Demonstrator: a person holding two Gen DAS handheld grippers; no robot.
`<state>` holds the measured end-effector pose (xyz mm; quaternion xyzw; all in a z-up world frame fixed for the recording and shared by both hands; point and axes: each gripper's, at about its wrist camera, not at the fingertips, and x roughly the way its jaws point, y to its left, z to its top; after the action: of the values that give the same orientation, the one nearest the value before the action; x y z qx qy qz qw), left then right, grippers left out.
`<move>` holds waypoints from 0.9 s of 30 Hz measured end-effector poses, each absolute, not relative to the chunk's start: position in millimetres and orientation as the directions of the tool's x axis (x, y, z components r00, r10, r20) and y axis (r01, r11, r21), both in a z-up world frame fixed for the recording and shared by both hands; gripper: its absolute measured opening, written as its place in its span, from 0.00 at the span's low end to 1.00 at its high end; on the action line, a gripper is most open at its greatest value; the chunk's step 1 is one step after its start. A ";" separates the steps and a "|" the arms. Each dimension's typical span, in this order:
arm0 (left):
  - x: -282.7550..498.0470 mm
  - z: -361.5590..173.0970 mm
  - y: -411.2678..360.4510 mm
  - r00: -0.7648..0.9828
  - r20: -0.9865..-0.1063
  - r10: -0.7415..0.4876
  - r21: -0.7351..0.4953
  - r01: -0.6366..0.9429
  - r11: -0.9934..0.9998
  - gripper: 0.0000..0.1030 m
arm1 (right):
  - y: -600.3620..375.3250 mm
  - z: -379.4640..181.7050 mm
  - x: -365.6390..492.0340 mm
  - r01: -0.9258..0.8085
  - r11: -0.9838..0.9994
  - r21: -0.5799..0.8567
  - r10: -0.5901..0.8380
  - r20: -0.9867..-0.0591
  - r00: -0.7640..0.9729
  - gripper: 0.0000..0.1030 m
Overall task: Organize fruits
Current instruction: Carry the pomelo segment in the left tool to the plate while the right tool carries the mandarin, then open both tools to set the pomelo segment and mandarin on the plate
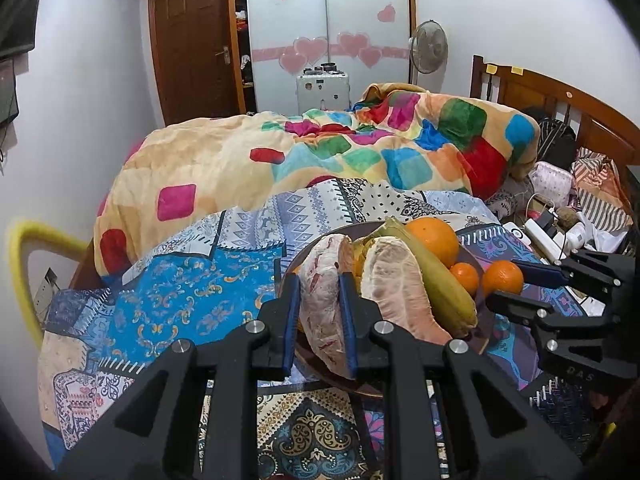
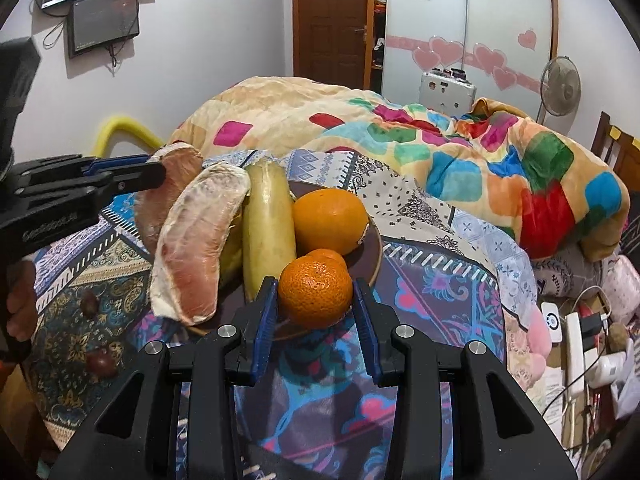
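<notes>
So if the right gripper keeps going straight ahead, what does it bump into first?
The right gripper would likely meet the mandarin first. It sits between the open blue pads already, at the near rim of the brown plate. A second mandarin and the large orange lie just behind it.

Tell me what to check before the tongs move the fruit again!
1. Left tongs gripping the pomelo wedge: ok, both blue pads press its sides.
2. Right tongs around the small mandarin: ok, it sits between the pads; whether they squeeze it, cannot tell.
3. Second pomelo wedge steady on the brown plate: cannot tell, it leans on the banana.
4. Big orange safe on the plate: ok, it rests well inside the rim.
5. The two tongs clear of each other: ok, the pile lies between them.
6. Where the fruit should go: cannot tell, no other dish shows.
</notes>
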<state>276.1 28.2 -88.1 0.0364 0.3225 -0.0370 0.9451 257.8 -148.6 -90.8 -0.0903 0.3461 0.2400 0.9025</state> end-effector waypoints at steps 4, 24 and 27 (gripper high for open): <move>274.0 -89.3 28.2 0.788 -0.613 -0.049 0.048 0.099 0.994 0.19 | -146.1 -93.9 266.9 -0.493 0.870 0.031 0.379 -0.681 0.626 0.33; 281.6 -108.0 38.6 0.746 -0.664 -0.047 0.025 0.085 0.996 0.42 | -127.6 -86.0 286.4 -0.485 0.874 0.032 0.379 -0.670 0.639 0.33; 281.8 -109.3 41.2 0.739 -0.671 -0.054 0.014 0.086 0.996 0.48 | -129.9 -86.1 285.0 -0.484 0.874 0.046 0.386 -0.672 0.633 0.33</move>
<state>281.8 41.2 -109.3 0.0221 0.3592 -0.0377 0.9322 285.0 -129.9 -86.1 -0.0695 0.3541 0.2414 0.9008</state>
